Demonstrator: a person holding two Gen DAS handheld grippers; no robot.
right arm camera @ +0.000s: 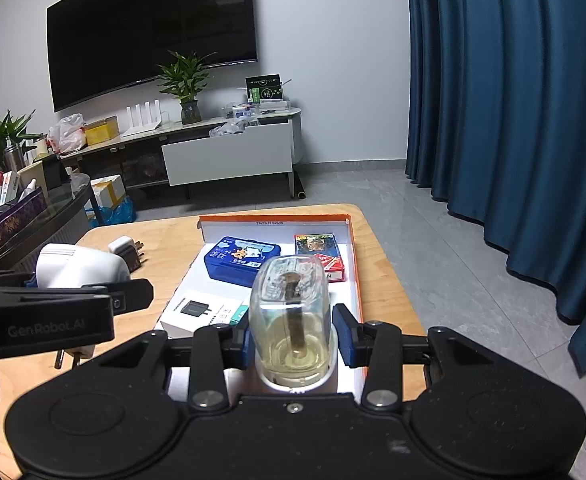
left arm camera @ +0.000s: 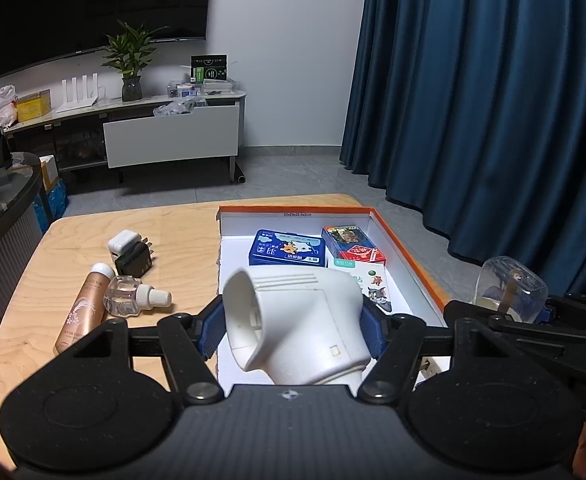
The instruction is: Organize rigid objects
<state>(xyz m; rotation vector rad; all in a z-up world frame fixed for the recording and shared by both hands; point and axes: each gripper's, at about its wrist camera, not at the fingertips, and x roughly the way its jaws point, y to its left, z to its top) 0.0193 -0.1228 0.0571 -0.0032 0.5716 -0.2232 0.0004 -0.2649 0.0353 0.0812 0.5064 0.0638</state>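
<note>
My left gripper is shut on a white plastic plug-in unit, its blue pads pressing both sides, over the near end of the orange-rimmed white box. My right gripper is shut on a clear bottle of yellowish liquid with a brown wick, also above the box's near end. Inside lie a blue tin, a red card pack and a white charger carton. On the table to the left are a white charger, a black charger, a rose-gold tube and a clear white-capped bottle.
The wooden table ends just beyond the box. A dark glass-topped table crowded with cartons stands on the left. Blue curtains hang at the right; a TV cabinet lines the far wall across grey floor.
</note>
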